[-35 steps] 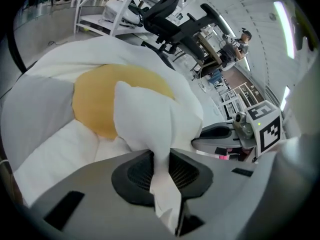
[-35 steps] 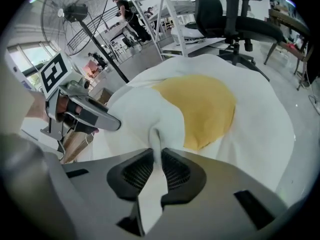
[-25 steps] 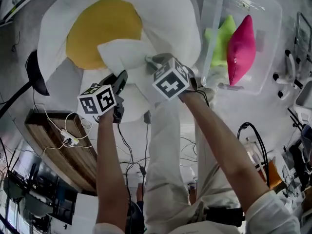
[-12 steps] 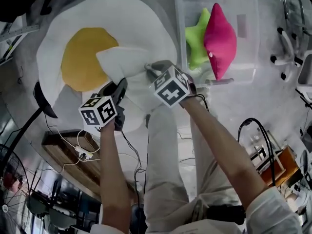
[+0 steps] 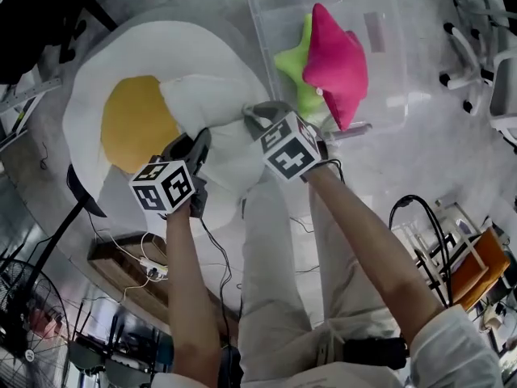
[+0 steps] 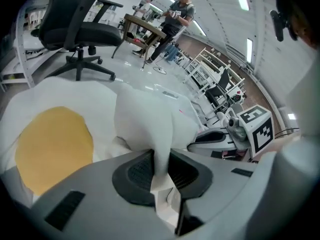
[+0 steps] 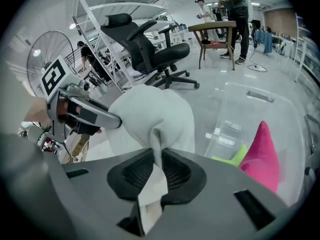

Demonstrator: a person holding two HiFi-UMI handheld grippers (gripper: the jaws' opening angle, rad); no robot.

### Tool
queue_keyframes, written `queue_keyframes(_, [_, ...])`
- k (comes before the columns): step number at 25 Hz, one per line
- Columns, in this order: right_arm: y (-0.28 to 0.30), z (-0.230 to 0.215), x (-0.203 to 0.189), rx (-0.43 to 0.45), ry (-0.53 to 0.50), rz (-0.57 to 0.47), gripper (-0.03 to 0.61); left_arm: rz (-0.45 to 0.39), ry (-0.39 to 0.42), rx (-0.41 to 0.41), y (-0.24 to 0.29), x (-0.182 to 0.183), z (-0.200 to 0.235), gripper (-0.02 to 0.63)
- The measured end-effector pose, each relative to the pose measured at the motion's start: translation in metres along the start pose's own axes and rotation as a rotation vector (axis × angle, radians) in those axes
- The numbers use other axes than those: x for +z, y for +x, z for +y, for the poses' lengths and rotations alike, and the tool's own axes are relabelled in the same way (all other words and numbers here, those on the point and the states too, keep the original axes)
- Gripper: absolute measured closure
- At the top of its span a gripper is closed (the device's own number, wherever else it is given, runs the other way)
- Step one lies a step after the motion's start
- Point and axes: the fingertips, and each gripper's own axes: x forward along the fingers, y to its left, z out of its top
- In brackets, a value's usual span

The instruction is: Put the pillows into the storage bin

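A big fried-egg pillow point(image 5: 121, 120), white with a yellow yolk point(image 6: 52, 149), lies on the floor. A white padded fold point(image 5: 210, 107) rises over it; I cannot tell whether it is the egg pillow's rim or a separate pillow. My left gripper point(image 5: 200, 140) is shut on this white fabric point(image 6: 150, 129), and my right gripper point(image 5: 257, 113) is shut on it point(image 7: 160, 114) a little to the right. The clear storage bin point(image 5: 380, 95) stands just beyond the right gripper. It holds a pink star pillow point(image 5: 335, 55) and a green one point(image 5: 292, 63).
A black office chair point(image 7: 150, 44) and a wooden table point(image 7: 215, 31) with people beside it stand further back. A fan point(image 7: 45, 64) and white racks are on the left. Cables point(image 5: 412, 225) and a wooden board point(image 5: 133, 269) lie on the floor near my legs.
Both grippers keep their hold on the white fabric. In the head view the bin with the star pillows has shifted left and now lies closer to the right gripper.
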Motion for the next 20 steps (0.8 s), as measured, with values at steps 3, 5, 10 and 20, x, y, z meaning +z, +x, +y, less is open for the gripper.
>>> queue_keyframes(3, [-0.019,-0.011,0.002,-0.012,0.058,-0.044,0.511,-0.006,0.03,-0.014,0.004,0.013,-0.019,0.535])
queue_keyframes(5, [-0.033,-0.018,0.0,-0.026,0.098,-0.077,0.511,-0.007,0.055,-0.025,0.006,0.021,-0.034,0.535])
queue_keyframes(10, [-0.069,-0.046,-0.006,-0.074,0.165,-0.171,0.511,-0.016,0.141,-0.061,0.017,0.041,-0.08,0.535])
queue_keyframes(20, [-0.121,-0.112,-0.036,-0.154,0.274,-0.283,0.509,0.041,0.303,-0.128,0.068,0.069,-0.155,0.535])
